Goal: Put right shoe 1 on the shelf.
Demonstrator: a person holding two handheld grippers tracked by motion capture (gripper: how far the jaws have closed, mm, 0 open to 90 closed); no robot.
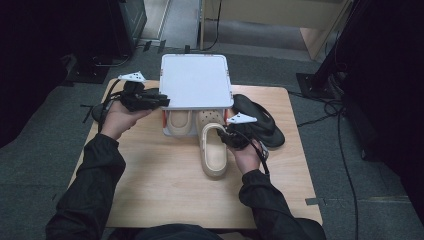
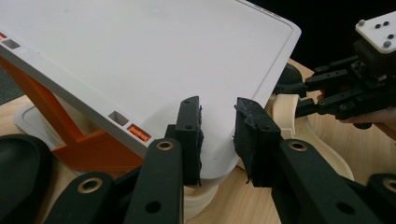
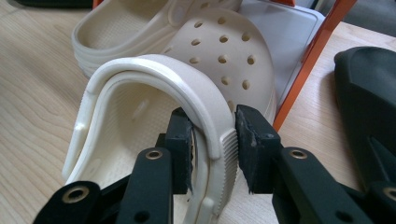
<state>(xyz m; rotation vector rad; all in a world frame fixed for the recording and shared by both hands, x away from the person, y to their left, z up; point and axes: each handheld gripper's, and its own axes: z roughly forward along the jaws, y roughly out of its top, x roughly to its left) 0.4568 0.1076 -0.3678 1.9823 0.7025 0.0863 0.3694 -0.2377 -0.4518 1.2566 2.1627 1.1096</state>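
Note:
A shoe rack with a white top (image 1: 196, 80) and orange legs (image 2: 88, 149) stands at the back of the wooden table (image 1: 165, 195). My left gripper (image 1: 162, 101) is at its left front corner. In the left gripper view my left gripper (image 2: 218, 135) has its pads closed on that corner of the white top (image 2: 140, 56). One cream clog (image 1: 214, 155) lies with its toe under the rack, beside a second clog (image 1: 181, 122). My right gripper (image 1: 226, 134) is at its right side. The clog's rim (image 3: 210, 116) sits between the slightly parted pads of my right gripper (image 3: 212, 140).
A pair of black slippers (image 1: 260, 122) lies to the right of the rack, close to my right hand. Another dark shoe (image 2: 18, 172) rests by the rack's left side. Bare tabletop stretches toward the person. Cables run over the floor at the right.

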